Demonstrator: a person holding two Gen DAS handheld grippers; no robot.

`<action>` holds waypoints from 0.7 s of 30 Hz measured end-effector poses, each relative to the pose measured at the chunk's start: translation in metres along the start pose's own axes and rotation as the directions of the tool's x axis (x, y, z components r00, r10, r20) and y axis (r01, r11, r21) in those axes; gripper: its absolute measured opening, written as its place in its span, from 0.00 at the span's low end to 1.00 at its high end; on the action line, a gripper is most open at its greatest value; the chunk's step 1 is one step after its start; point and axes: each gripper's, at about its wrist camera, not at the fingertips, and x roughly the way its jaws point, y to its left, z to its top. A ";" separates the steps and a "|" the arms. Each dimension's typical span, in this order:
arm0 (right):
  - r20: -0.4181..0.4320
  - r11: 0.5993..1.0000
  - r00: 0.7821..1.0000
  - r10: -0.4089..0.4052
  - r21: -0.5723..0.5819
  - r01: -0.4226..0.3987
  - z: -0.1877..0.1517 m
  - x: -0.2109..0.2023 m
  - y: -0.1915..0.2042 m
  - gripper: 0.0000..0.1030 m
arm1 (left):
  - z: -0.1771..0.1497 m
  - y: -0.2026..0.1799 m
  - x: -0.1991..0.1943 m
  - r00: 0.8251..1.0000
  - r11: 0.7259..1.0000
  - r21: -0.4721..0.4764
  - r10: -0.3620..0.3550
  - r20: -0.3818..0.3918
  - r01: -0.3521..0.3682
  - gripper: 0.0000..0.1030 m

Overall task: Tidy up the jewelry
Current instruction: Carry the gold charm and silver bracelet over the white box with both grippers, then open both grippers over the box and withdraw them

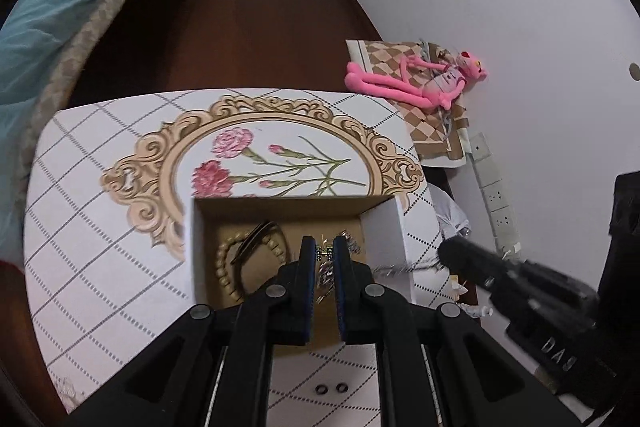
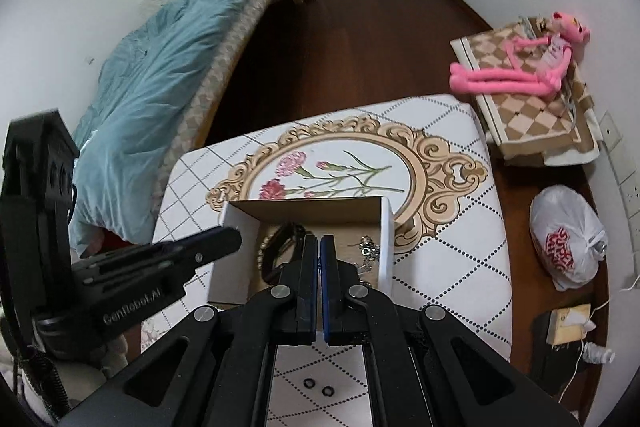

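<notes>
An open cardboard box [image 1: 280, 207] with white outer walls stands on the patterned table [image 1: 100, 227]; it also shows in the right wrist view [image 2: 386, 239]. Inside lie a gold bead bracelet [image 1: 224, 267], a dark band [image 2: 280, 247] and silver chains [image 2: 370, 247]. My left gripper [image 1: 324, 247] hovers over the box, its jaws closed on a small sparkly piece of jewelry [image 1: 325, 251]. My right gripper [image 2: 319, 247] is shut over the box with a thin silver chain [image 1: 404, 265] hanging from it. Two small black rings [image 2: 318, 387] lie on the table near me.
A bed with a teal blanket [image 2: 160, 79] is at the left. A pink plush toy [image 2: 520, 67] lies on a checkered bag by the right wall. A white plastic bag [image 2: 568, 247] sits on the brown floor.
</notes>
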 end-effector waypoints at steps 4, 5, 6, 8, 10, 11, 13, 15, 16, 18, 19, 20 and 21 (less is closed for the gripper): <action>-0.069 1.000 0.997 0.016 0.004 -0.016 0.002 0.016 -0.008 0.01 | 0.010 -0.007 0.015 0.999 1.000 0.011 0.007 -0.037 -0.007 0.07; -0.092 1.000 0.996 0.013 0.006 -0.013 0.001 0.021 -0.010 0.01 | 0.013 -0.007 0.018 0.999 1.000 0.014 0.013 -0.046 -0.013 0.08; -0.102 1.000 0.995 0.002 0.013 0.000 0.000 0.024 -0.013 0.02 | 0.015 -0.007 0.021 0.998 1.000 0.012 0.023 -0.052 -0.023 0.08; -0.125 1.000 0.992 -0.001 0.027 0.004 -0.001 0.029 -0.017 0.02 | 0.017 -0.004 0.023 0.997 0.999 0.009 0.051 -0.053 -0.051 0.13; -0.139 0.999 0.990 -0.008 0.043 0.014 -0.002 0.032 -0.021 0.02 | 0.019 0.000 0.022 0.995 0.996 0.010 0.086 -0.044 -0.086 0.38; -0.140 0.999 0.990 -0.009 0.048 0.016 -0.003 0.032 -0.023 0.02 | 0.020 0.003 0.020 0.994 0.995 0.003 0.101 -0.033 -0.101 0.69; -0.133 0.998 0.991 -0.021 0.050 0.028 -0.005 0.029 -0.025 0.19 | 0.019 0.010 0.015 0.991 0.991 -0.007 0.132 -0.010 -0.132 0.88; -0.116 0.998 0.992 -0.045 0.046 0.051 -0.006 0.025 -0.027 0.52 | 0.015 0.019 0.007 0.984 0.984 -0.014 0.180 0.015 -0.180 0.88; -0.106 0.997 0.993 -0.051 0.048 0.057 -0.007 0.022 -0.028 0.68 | 0.013 0.022 0.005 0.978 0.979 -0.016 0.206 0.023 -0.205 0.89; -0.089 0.993 0.990 -0.109 0.031 0.112 -0.010 0.018 -0.026 0.75 | 0.008 0.028 0.000 0.966 0.967 -0.021 0.253 0.046 -0.253 0.99; -0.081 0.990 0.987 -0.135 0.017 0.137 -0.010 0.017 -0.025 0.75 | 0.004 0.029 -0.003 0.959 0.961 -0.015 0.276 0.064 -0.276 1.00; -0.073 0.983 0.980 -0.184 -0.007 0.184 -0.013 0.016 -0.022 0.77 | 0.001 0.030 -0.005 0.952 0.956 -0.013 0.295 0.079 -0.294 1.00; -0.071 0.974 0.971 -0.226 -0.025 0.225 -0.015 0.016 -0.020 0.86 | -0.005 0.031 -0.008 0.943 0.948 -0.013 0.318 0.101 -0.319 1.00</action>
